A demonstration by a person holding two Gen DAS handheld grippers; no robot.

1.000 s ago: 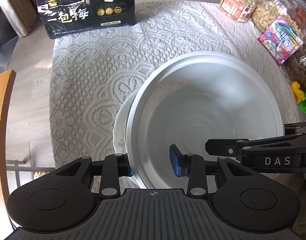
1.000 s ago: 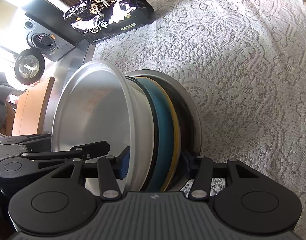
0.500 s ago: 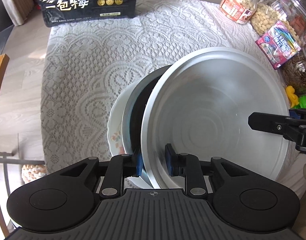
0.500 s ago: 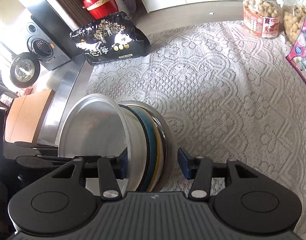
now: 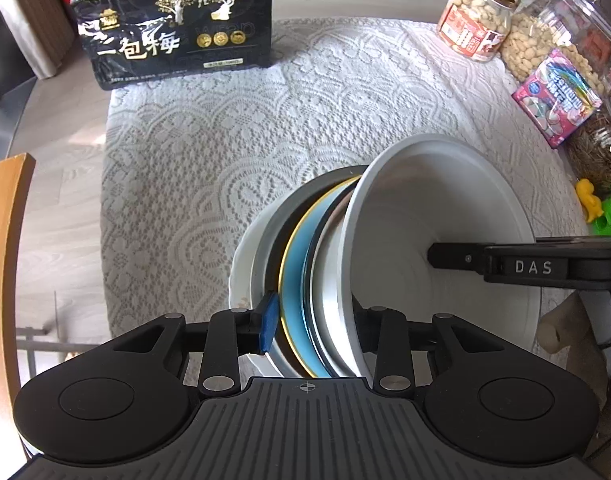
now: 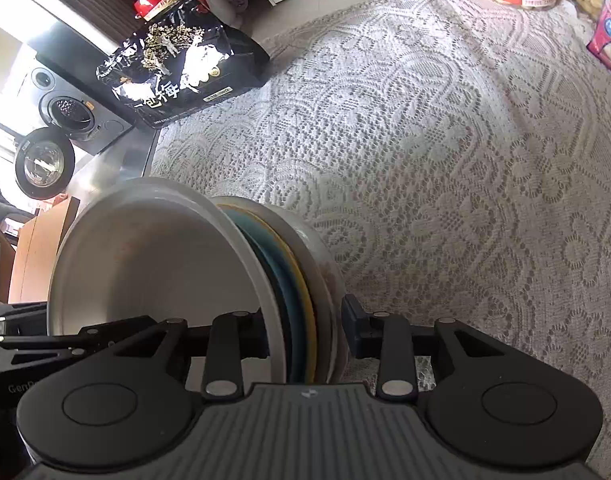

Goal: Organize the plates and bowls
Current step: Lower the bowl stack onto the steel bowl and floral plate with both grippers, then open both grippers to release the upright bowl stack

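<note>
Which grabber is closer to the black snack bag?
Left, probably. The left gripper and right gripper both straddle the stacked plates; the black bag stands far across the tablecloth on the left gripper's side.

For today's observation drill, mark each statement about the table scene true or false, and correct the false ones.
1. The dishes stand on edge as one stack. True.
2. The left tongs straddle only one dish. False: several rims sit between their fingers, whose jaws are opening.
3. A blue dish with a yellow rim is in the stack. True.
4. The black bag lies inside the white bowl. False: it stands apart, at the far edge of the lace cloth.
5. The right tongs hold a jar. False: their jaws are closing around the stack's rims; the jar stands far off.
</note>
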